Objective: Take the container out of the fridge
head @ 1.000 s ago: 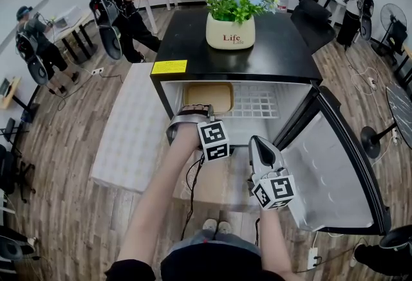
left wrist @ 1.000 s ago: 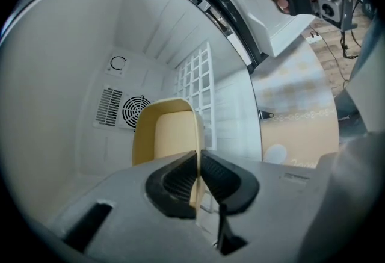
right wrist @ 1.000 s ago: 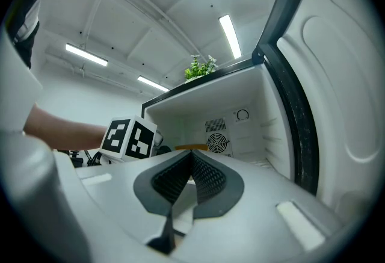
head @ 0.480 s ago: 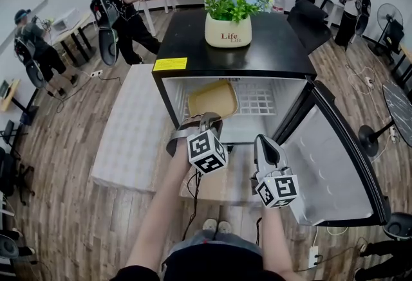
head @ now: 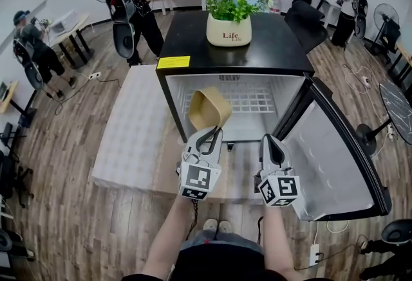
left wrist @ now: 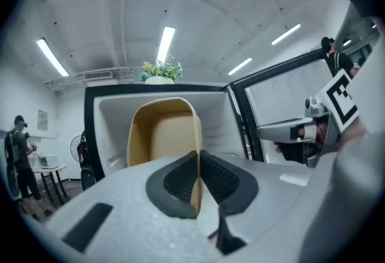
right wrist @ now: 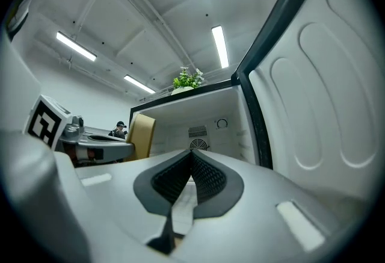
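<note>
1. Your left tongs (left wrist: 198, 156) are clamped tight on one side wall of the tan, shallow, thin-walled container (head: 208, 108). It hangs tipped on edge at the mouth of the black, white-lined fridge (head: 277, 48), at 12 o'clock from the tongs.
2. Your right tongs (right wrist: 191, 156) are closed on nothing, at 3 o'clock of the left.
3. The container looks empty, light and bendable, so a gentle wall pinch near a corner suits it.
4. Both your forearms reach toward 12 o'clock, side by side.

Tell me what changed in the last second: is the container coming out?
The left gripper, shut on the wall of the tan container, has pulled back from inside the fridge toward the person, bringing it tipped upright to the opening. The right gripper stays shut and empty by the open door.
</note>
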The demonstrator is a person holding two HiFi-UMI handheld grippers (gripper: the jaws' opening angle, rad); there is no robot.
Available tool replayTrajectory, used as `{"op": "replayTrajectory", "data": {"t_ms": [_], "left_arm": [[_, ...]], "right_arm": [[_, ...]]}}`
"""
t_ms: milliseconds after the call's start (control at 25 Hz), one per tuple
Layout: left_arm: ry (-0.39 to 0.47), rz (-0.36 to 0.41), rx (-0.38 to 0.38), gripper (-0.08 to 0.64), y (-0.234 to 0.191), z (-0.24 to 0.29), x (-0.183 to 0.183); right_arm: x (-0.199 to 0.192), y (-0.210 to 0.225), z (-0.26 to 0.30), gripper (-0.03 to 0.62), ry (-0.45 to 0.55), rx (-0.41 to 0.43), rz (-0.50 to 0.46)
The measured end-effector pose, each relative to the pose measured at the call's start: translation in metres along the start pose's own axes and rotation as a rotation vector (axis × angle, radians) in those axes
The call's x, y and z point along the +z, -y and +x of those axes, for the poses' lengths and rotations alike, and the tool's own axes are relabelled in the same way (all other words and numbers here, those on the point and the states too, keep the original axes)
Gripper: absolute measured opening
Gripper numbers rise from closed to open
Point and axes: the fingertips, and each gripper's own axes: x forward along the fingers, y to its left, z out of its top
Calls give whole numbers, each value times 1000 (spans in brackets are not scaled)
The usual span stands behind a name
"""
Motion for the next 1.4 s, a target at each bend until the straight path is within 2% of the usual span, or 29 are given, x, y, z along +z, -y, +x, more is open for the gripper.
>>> {"op": "replayTrajectory", "data": {"t_ms": [120, 400, 560, 880, 1400], "left_arm": [[86, -42, 55, 23, -6, -17, 15], [216, -145, 152, 23, -27, -47, 35], [212, -157, 190, 23, -37, -63, 30], [197, -177, 209, 23, -39, -76, 3], [187, -179, 187, 23, -27, -71, -3]], "right_arm": [[1, 3, -3, 9, 10, -26, -4], [7, 9, -9, 9, 34, -65, -14], [13, 13, -13, 9, 45, -82, -28], [18, 23, -20, 8, 44, -114, -48], [11, 27, -23, 8, 20, -118, -63]]}}
